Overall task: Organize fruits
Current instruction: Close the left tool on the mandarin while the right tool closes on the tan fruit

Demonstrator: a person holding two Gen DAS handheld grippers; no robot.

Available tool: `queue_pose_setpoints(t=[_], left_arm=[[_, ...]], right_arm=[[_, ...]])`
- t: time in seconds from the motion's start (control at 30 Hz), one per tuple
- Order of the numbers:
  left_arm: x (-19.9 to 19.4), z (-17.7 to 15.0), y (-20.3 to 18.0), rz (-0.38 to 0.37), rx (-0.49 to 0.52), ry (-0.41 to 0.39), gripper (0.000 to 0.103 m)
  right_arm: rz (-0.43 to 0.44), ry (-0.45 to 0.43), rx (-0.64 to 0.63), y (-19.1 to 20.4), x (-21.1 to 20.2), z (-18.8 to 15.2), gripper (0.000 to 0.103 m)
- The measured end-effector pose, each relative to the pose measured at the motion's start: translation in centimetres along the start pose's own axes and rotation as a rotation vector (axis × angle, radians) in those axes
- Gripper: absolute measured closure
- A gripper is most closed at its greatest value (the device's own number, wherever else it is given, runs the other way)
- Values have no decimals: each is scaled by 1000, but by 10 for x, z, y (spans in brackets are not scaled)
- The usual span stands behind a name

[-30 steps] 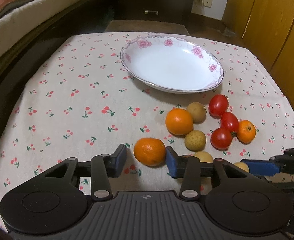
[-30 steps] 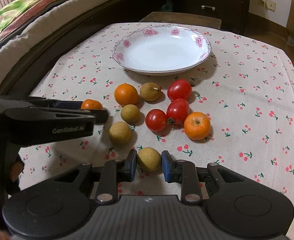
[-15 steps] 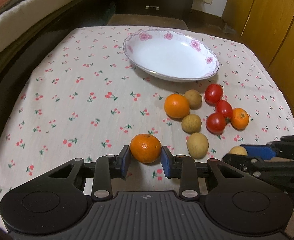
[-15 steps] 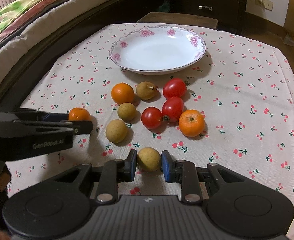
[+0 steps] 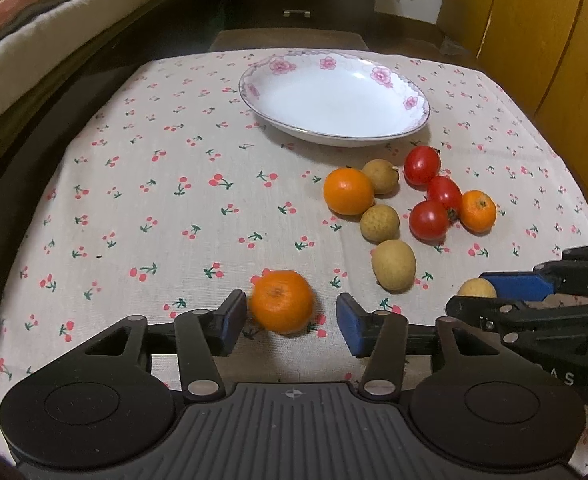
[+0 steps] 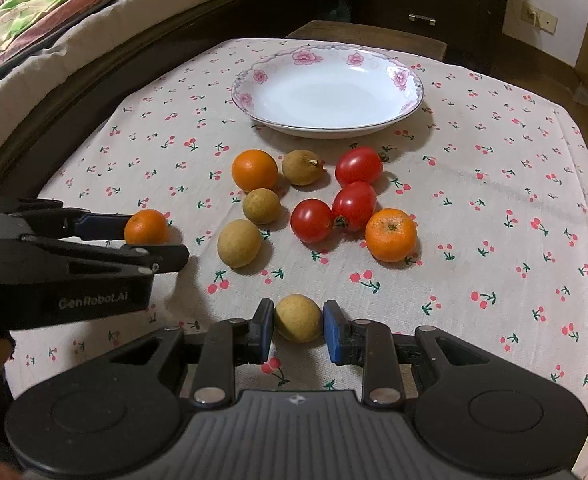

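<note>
Nearest, the right tongs [image 6: 298,330] are clamped on a longan [image 6: 297,323]. The left tongs [image 5: 292,320] just spread wider, the mandarin [image 5: 282,301] loose between them (blurry). Farther back on the bench [image 5: 134,200]: remaining fruit, then the plate [image 5: 334,98].

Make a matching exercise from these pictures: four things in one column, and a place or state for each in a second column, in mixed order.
1. white flower-rimmed plate
2. round tan longan
3. small orange mandarin
4. three red cherry tomatoes

a. between the open left claw pads, loose
b. gripped in the right claw
c. holds no fruit
d. clustered on the cloth

Pairs: 1-c, 2-b, 3-a, 4-d
</note>
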State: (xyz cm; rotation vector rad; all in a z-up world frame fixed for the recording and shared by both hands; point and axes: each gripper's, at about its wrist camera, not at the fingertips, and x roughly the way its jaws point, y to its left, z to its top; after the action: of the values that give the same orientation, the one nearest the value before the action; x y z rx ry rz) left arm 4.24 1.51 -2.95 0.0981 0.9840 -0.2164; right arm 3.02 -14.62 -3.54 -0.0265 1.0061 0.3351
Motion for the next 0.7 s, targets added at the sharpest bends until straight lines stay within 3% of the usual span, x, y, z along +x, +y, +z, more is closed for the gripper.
queue_pose_setpoints(t=[0.27, 0.5, 0.7], left_arm=[[0, 0, 5, -3, -15, -1, 44], [-3, -2, 6, 4, -19, 3, 60], [-5, -3, 5, -14, -17, 6, 61]], right_arm=[[0, -1, -11, 1, -2, -2, 74], [-16, -3, -29, 5, -4, -5, 74], [-49, -1, -60, 11, -5, -7, 76]])
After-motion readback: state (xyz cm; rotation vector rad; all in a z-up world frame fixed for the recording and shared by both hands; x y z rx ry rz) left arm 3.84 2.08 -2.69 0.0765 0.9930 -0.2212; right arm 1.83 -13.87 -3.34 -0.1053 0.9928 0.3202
